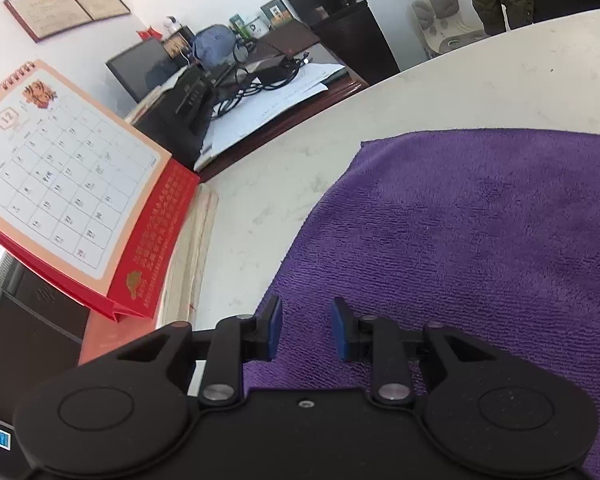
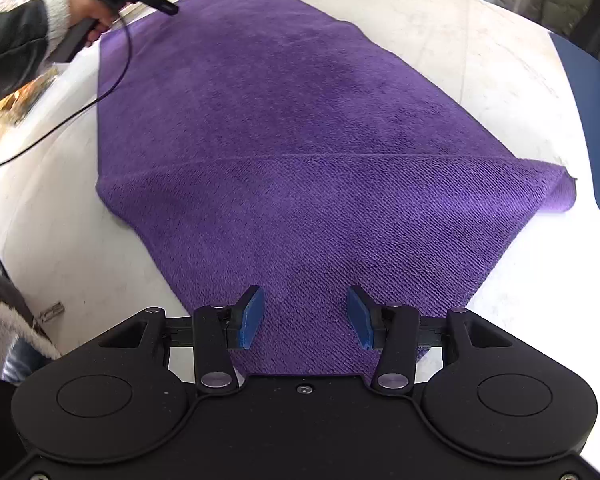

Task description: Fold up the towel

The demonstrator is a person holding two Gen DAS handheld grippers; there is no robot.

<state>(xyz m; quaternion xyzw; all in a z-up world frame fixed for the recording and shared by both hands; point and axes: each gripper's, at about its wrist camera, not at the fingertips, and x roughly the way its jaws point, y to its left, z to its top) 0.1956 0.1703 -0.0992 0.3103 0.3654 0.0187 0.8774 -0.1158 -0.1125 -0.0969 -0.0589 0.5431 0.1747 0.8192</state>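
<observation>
Right tool (image 2: pixel 303 316) sits with its blue pads spread wide and gripping nothing, poised just over the near end of the fuzzy purple microfibre towel (image 2: pixel 300 120); left tool (image 1: pixel 306 330) likewise gapes empty above the towel's edge. The towel lies on the pale round desk (image 2: pixel 480 40), a crease line across it suggesting one fold made, more probably to come

The left wrist view sits low over one end of the purple terry towel (image 1: pixel 480 240), facing along it past a red desk calendar (image 1: pixel 72 188) toward a cluttered desk. The right wrist view looks down the towel's (image 2: pixel 300 140) length from the opposite end, toward the person's left hand (image 2: pixel 90 16). Both share the towel and white tabletop (image 1: pixel 292 160).
</observation>
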